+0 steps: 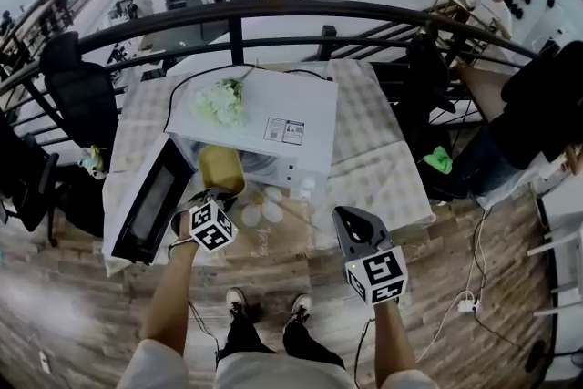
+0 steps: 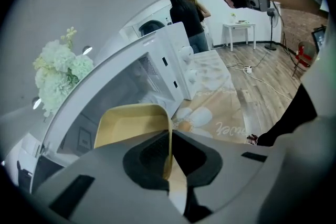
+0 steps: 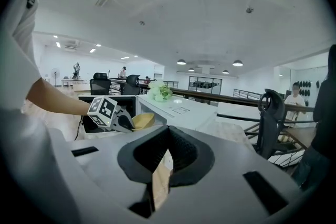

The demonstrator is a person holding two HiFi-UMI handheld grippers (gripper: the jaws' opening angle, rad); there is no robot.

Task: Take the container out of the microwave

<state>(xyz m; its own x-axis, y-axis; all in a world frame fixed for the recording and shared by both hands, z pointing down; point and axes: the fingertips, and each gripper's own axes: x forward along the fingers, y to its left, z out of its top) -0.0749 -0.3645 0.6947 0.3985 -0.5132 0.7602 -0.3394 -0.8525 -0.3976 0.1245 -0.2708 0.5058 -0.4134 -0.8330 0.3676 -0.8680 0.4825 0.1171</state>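
Container (image 1: 221,168) is judged light, thin-walled and stiff. It is clamped by its rim wall, the proper hold, between the left gripper (image 1: 208,196) jaws at the mouth of the open microwave (image 1: 273,118). The right gripper (image 1: 352,219) jaws are closed together on nothing.

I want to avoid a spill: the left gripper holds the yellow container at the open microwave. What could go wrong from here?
1. The left gripper pinches only one thin wall of the container; it could tilt or slip.
2. The open door stands close on the left; a sideways swing might hit it.
3. The right gripper is shut and apart, so nothing supports the far side.
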